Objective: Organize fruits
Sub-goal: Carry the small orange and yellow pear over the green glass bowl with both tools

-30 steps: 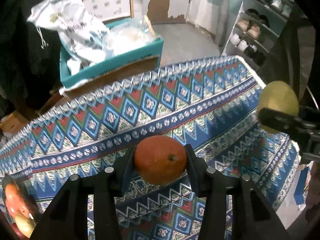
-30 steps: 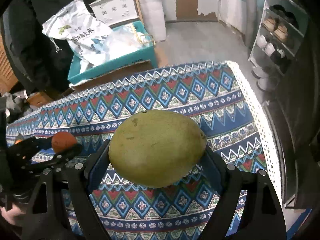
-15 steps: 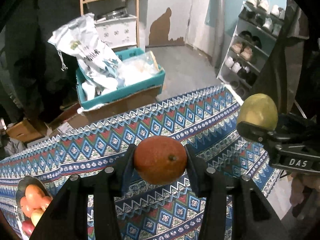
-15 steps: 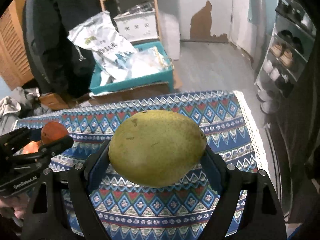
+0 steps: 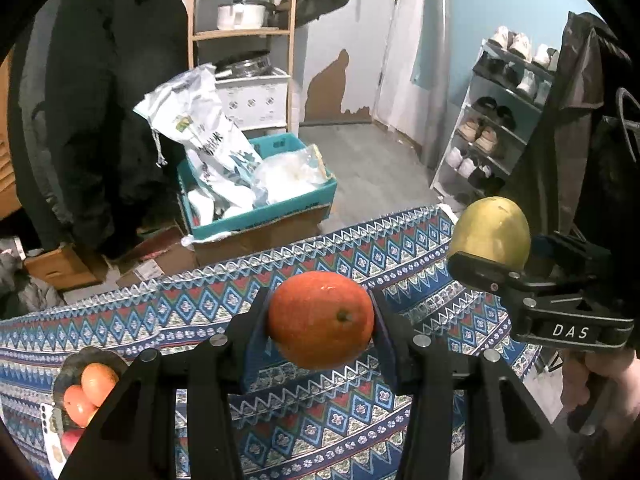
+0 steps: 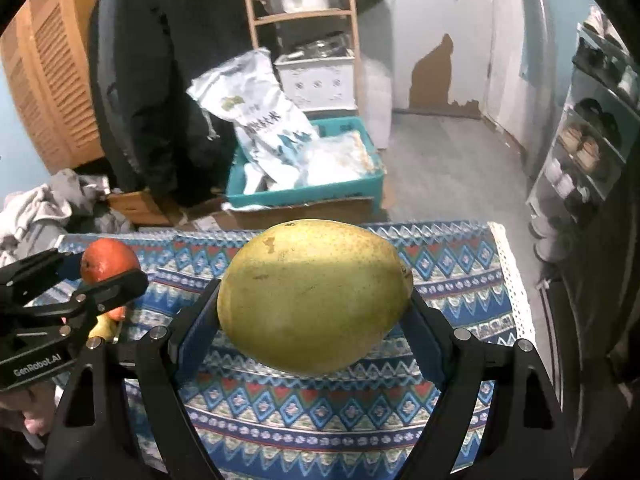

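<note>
So, going from the left: there's a dark plate [image 5: 70, 364] down at the lower left of the left hand-held gripper [image 5: 321, 320], sitting on the patterned surface [image 5: 160, 320] near its left end. It's got a few pieces of fruit [image 5: 90, 392] piled on it, orange and reddish ones, touching each other. The near part of the plate is hidden behind the gripper's own body, so I can't see how full it is.

The left hand-held gripper is up off the cloth and pinching an orange [image 5: 321, 320] between its blue-padded fingers [image 5: 256, 340], stem dimple facing the camera. Straight ahead of it the surface's far edge runs across the frame, and past that edge is floor clutter: a teal crate [image 5: 260, 208] stuffed with plastic bags on top of cardboard. Cloth under and ahead of the orange is bare.

To its right, well apart, the right hand-held gripper [image 6: 316, 296] is clamped on a big yellow-green mango [image 6: 316, 296], held sideways and also lifted clear of the cloth. From the right wrist view the stretch of surface below and ahead of the mango is bare pattern. The right edge, with white lace trim [image 6: 516, 300], is off to that gripper's right, then it drops away to grey floor and a shoe rack [image 6: 592, 140]. The person's hand [image 5: 600, 384] shows under the right gripper's handle.
</note>
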The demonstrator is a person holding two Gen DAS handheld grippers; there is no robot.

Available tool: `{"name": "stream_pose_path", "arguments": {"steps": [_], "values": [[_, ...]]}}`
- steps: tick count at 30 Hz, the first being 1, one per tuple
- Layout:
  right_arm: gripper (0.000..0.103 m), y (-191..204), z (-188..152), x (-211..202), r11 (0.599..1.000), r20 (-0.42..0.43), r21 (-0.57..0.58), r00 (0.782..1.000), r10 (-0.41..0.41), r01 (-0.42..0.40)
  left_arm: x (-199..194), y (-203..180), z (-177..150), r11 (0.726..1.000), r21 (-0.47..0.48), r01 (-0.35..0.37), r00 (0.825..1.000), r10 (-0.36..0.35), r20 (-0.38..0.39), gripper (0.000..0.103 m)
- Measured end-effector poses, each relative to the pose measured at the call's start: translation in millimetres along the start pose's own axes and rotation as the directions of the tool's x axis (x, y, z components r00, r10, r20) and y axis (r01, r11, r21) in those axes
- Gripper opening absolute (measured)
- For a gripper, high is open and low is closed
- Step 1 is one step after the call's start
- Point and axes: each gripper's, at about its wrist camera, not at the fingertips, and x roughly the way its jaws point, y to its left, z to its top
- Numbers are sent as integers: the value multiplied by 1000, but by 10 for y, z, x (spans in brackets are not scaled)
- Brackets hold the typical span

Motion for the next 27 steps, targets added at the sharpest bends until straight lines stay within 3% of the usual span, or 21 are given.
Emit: {"name": "stream_pose_path", "arguments": {"steps": [13,27], "values": [[84,599,149,-245,993,44,-94,996,82,-78,-415,444,-120,998,-57,-39,999,41,36,48],[84,1383,283,-145,966,28,-191,983,183,-175,-813,1024,-303,984,-146,-104,990,116,75,48]]}}
